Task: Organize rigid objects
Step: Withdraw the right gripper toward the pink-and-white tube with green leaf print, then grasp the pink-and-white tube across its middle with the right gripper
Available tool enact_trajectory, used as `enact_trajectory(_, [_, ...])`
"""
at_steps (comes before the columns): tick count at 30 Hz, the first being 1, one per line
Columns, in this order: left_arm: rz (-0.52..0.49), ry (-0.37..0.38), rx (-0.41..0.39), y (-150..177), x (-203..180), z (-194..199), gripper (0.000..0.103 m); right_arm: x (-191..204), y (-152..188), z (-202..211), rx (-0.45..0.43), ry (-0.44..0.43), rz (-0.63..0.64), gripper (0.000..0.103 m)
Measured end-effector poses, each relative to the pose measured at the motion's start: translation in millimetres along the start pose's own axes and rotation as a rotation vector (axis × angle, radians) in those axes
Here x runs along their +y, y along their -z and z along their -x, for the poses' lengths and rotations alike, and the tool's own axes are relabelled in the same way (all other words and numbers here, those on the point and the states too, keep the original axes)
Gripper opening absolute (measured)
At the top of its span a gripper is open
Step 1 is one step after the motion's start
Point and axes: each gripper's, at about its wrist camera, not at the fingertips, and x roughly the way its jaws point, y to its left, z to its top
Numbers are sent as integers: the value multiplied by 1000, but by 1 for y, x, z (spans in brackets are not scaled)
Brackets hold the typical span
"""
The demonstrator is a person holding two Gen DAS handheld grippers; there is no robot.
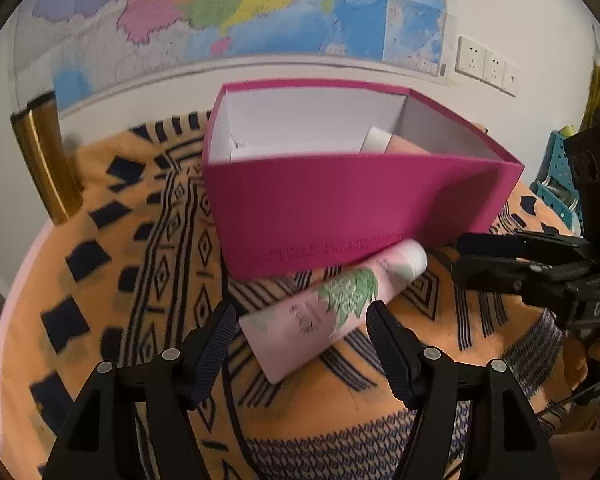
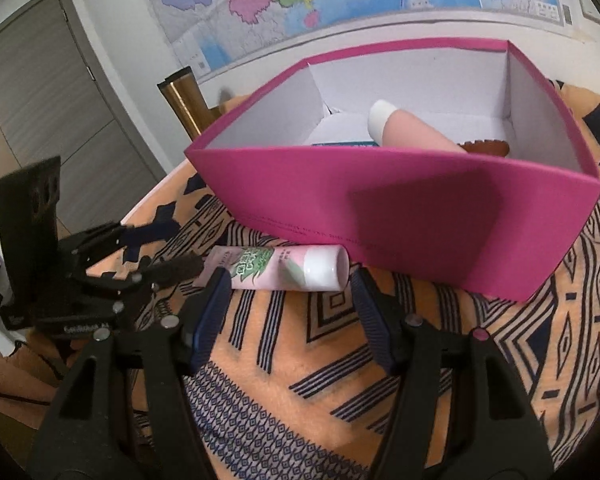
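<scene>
A pink tube with a green leaf print and a white cap lies on the patterned cloth against the front wall of an open magenta box. My left gripper is open, its fingers on either side of the tube's flat end. My right gripper is open, its fingers either side of the tube's cap end. Inside the box lie a peach tube with a white cap, something blue and something brown. Each gripper shows in the other's view: the right one, the left one.
The orange cloth with black patterns covers the table. A gold cylinder stands at the back left by the wall. A wall map hangs behind. A teal crate sits at the far right. A grey door is at left.
</scene>
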Motion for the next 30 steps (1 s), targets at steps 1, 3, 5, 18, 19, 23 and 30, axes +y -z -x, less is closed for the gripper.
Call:
enact_trajectory(1, [11, 7, 8, 3, 2, -1, 69, 0, 0, -2, 2, 2, -3, 64])
enact_trajectory(3, [40, 23, 27, 8, 8, -3, 69, -2, 1, -6, 10, 6, -15, 64])
enact_trajectory(5, [58, 33, 45, 11, 12, -4, 69, -3, 2, -10, 14, 7, -24, 64])
enact_trajectory(18, [128, 140, 108, 16, 24, -17, 60, -5, -3, -35, 29, -3, -52, 64])
enact_trajectory(19, [135, 147, 116, 15, 25, -20, 58, -5, -4, -36, 28, -6, -56, 64])
enact_trajectory(23, [158, 166, 137, 16, 28, -27, 56, -5, -5, -41, 32, -16, -61, 61])
enact_trajectory(30, [67, 218, 136, 17, 11, -17, 57, -9, -5, -40, 34, 11, -63, 60])
